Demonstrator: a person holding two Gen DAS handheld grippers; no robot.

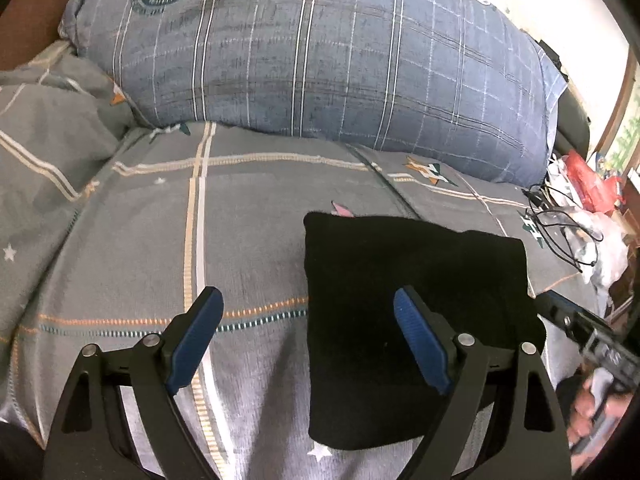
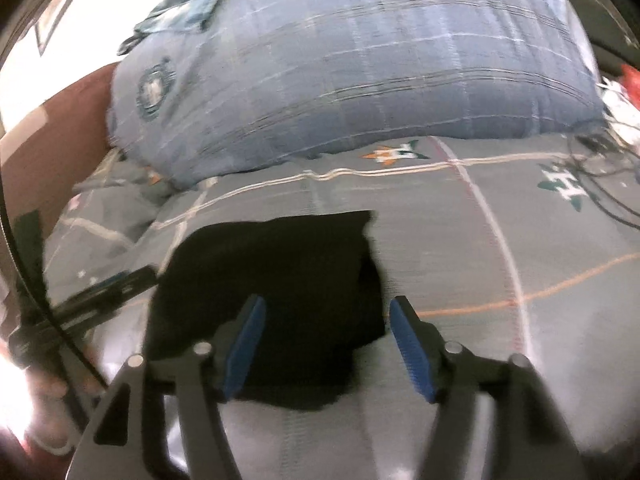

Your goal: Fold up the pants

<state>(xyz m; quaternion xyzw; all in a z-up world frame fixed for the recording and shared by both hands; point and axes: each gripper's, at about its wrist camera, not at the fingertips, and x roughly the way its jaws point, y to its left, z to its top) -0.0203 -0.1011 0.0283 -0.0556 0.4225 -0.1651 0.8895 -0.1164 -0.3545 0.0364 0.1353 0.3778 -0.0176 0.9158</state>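
We count one pair of pants (image 1: 416, 316), two grippers, one large pillow (image 1: 320, 52) and one bedspread (image 1: 132, 248) under everything.

The pants are black and folded into a compact, roughly square bundle, lying flat on the grey bedspread in front of the pillow. Edges look fairly even in the left wrist view; in the right wrist view (image 2: 276, 280) the picture is blurred, and we can only make out a dark block with a ragged near edge.

Left gripper (image 1: 308, 340): jaws spread wide, holding nothing. The blue pad of one finger (image 1: 420, 344) sits over the black cloth, the other over bare bedspread just beside the bundle's left edge.

Right gripper (image 2: 326, 344): jaws spread, holding nothing. One pad is over the pants, the other over the bedspread beside the bundle's right edge.

The pillow is blue-grey plaid with a round crest near one corner. The bedspread is grey with cream and orange stripes and small star motifs.

Black cables (image 1: 560, 224) lie at the bed's right edge, with red and white clutter (image 1: 592, 188) beyond. We see no containers with contents.
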